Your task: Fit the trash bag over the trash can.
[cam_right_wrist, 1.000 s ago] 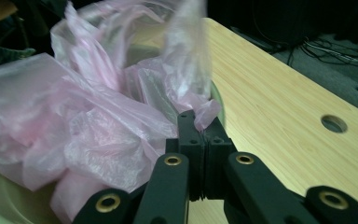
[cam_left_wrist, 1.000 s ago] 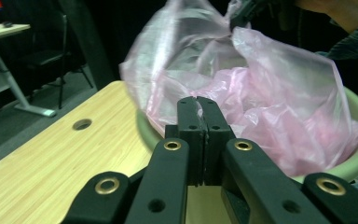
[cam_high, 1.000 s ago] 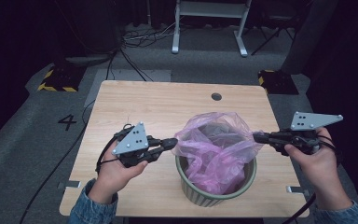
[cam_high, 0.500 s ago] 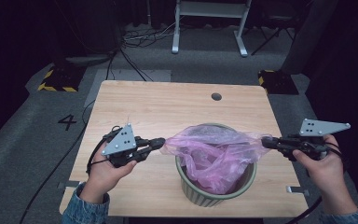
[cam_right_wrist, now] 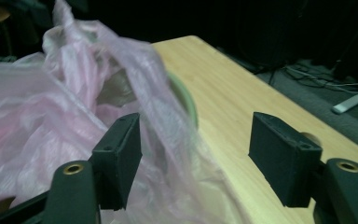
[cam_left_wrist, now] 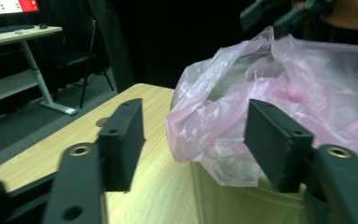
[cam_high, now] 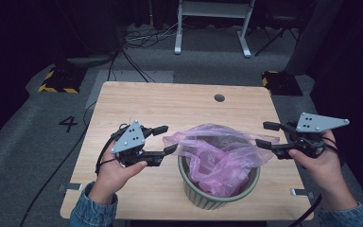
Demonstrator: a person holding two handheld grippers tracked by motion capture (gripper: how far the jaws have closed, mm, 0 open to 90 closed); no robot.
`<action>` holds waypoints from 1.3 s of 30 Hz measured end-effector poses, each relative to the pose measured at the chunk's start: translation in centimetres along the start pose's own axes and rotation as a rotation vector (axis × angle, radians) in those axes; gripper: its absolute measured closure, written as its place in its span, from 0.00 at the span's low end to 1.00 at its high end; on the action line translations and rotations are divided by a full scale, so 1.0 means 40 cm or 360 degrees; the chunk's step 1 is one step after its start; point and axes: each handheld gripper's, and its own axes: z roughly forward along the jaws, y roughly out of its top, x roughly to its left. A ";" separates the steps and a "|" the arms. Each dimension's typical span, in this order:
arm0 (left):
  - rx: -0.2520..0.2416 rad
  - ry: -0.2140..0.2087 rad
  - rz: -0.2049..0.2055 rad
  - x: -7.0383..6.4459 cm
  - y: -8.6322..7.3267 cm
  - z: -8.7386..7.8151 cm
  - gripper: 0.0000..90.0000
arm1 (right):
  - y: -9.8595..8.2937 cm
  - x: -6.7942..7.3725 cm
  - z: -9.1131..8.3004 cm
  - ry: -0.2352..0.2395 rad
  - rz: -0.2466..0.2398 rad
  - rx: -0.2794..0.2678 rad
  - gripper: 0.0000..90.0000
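now both sets of tongs gape wide, holding nothing: left gripper (cam_high: 167, 139) just beside the pink bag (cam_high: 220, 156) at its left edge, right gripper (cam_high: 263, 135) at the right edge. bag sits in the green bin (cam_high: 203, 196) btwn them, equally near.

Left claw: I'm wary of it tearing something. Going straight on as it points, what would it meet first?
Probably the thin pink plastic bag lining the green bin; the open left claw points at its edge.
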 end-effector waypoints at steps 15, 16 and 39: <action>0.0149 -0.0055 -0.0026 0.010 -0.004 0.054 0.96 | -0.012 0.000 0.044 0.0166 -0.0030 0.0105 1.00; 0.0155 -0.0043 -0.0029 0.013 -0.004 0.057 0.96 | -0.008 -0.002 0.042 0.0144 -0.0037 0.0090 1.00; 0.0324 -0.0051 -0.0179 0.074 -0.096 0.127 0.98 | -0.069 -0.078 0.143 0.0009 0.0129 0.0244 1.00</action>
